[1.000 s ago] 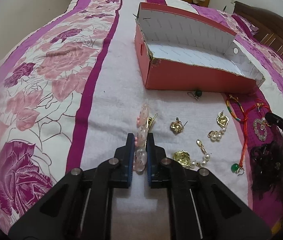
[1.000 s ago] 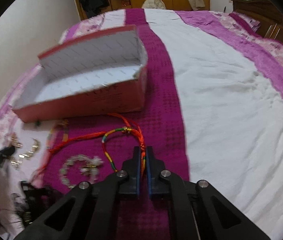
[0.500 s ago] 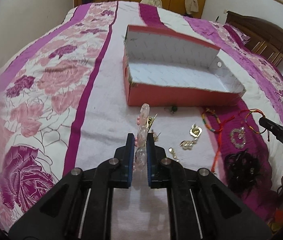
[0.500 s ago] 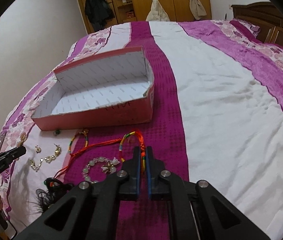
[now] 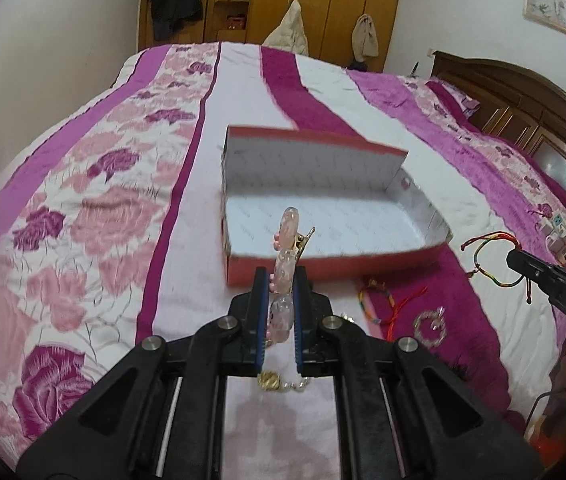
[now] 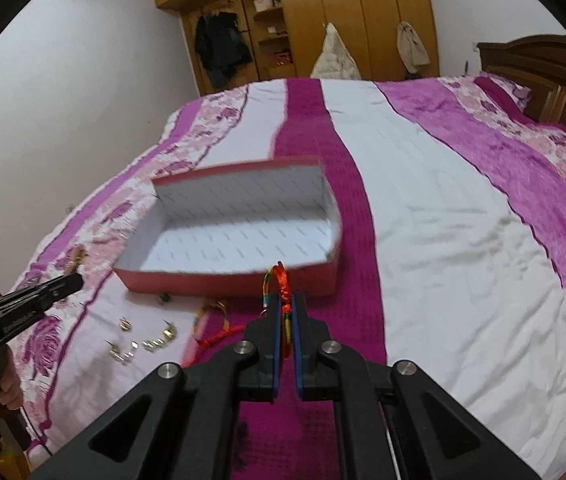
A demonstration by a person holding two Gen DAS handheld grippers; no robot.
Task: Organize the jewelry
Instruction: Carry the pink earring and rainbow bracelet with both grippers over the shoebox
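Left wrist: floral bedspread [image 5: 83,216] (wooden wardrobe [image 5: 323,4] behind)

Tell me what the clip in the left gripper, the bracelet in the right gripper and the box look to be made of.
Hair clip: translucent pale pink beads, probably glass or resin, glossy, on a gold-toned metal clip. Bracelet: braided multicolour cord with red thread ends, matte, hanging limp. Box: cardboard by its thin folded walls, red outside, white printed lining inside.
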